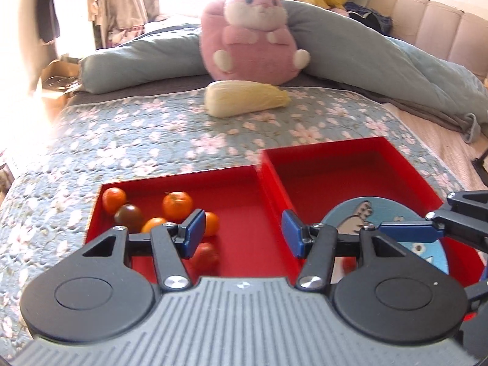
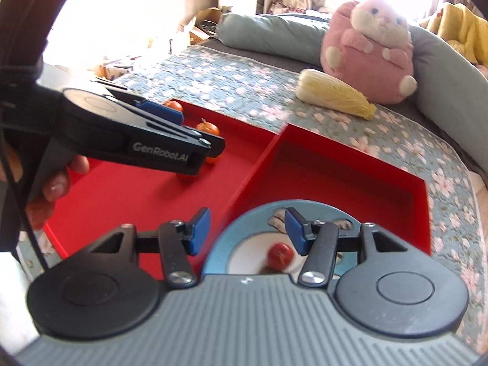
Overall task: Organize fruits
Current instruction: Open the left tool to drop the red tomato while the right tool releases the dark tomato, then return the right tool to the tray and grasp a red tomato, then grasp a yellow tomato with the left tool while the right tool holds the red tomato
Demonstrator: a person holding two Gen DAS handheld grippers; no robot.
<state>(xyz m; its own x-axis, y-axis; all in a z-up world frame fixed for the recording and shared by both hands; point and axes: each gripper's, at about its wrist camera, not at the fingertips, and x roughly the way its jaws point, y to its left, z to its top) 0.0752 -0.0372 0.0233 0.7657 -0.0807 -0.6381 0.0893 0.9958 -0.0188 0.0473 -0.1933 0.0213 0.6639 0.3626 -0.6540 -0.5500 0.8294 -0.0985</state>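
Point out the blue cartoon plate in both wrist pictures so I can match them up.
Left wrist: the blue plate lies lower right, in the right red tray, partly behind the left claw and the right claw crossing over it.
Right wrist: the plate lies bottom centre under the open right claw, a red fruit on it.
Shared landmark: the pink plush toy.

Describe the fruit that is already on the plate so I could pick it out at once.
Find the red two-compartment tray on the floral bedspread. Its right compartment holds a round blue cartoon plate. The small red fruit lies alone on the plate's white centre; every other fruit sits in the left compartment.
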